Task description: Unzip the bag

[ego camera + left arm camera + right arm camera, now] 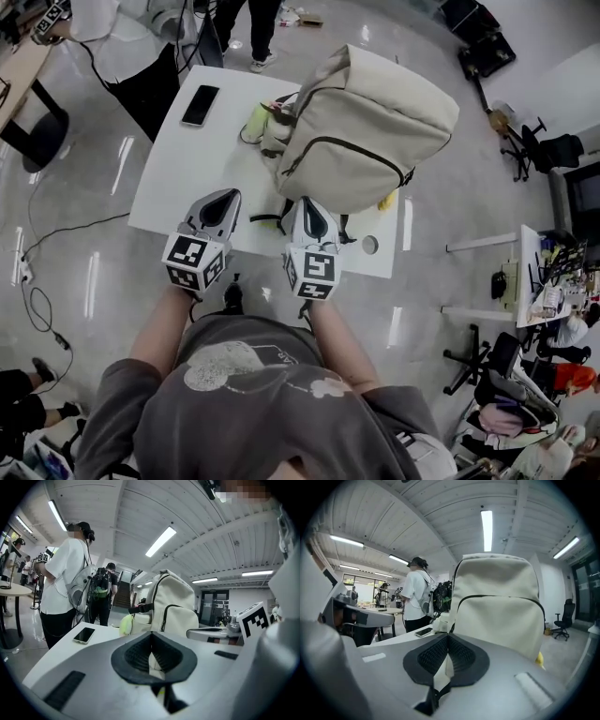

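Two grippers hung at the table's near edge, and neither held a thing. The left gripper [223,197] had its pads pressed together on nothing and pointed toward 12 o'clock across the white table [164,183]. The bag [370,122], a beige backpack, stood upright on the table at the holder's 1 o'clock. Its dark zip [349,146] ran in an arc across the front pocket and looked closed. The right gripper [310,202] was pressed together too, empty, with its nose just beside the bag's 6 o'clock side. Whether it touched, I couldn't tell. A phone [200,105] lay flat at 11 o'clock, well apart from the bag. A yellow-green thing [256,120] sat tucked against the bag's 9 o'clock side. A person [117,42] in a white shirt stood just past the far left corner.
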The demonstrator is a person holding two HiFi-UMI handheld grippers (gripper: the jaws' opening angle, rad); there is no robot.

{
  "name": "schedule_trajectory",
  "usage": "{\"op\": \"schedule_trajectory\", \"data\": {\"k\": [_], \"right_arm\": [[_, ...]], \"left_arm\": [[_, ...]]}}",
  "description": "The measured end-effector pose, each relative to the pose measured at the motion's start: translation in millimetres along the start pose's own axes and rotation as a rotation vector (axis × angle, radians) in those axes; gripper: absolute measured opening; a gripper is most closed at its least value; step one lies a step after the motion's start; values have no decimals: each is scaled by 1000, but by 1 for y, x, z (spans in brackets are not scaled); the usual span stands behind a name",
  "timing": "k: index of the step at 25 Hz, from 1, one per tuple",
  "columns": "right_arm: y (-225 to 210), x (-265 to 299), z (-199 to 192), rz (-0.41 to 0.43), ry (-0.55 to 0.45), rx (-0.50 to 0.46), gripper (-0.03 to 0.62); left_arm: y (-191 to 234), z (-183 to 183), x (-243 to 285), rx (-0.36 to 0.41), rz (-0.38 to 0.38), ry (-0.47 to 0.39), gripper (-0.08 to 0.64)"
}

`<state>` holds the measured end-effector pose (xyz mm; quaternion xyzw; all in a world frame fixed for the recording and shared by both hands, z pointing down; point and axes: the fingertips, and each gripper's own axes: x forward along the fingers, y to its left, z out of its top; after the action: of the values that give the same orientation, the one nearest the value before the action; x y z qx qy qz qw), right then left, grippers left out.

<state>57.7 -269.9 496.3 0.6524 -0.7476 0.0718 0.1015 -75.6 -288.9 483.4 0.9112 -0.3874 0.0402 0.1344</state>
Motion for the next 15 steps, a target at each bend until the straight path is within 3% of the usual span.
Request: {"op": "schedule_trajectory", "data": {"k": [8,15], "right_arm": [[13,56,-15,-59,96,23,40],[3,87,-18,-112,139,30,81]], "left_arm": [[25,-3,37,7,-75,34,6],[42,-11,54,-14,-83,66,6]]}}
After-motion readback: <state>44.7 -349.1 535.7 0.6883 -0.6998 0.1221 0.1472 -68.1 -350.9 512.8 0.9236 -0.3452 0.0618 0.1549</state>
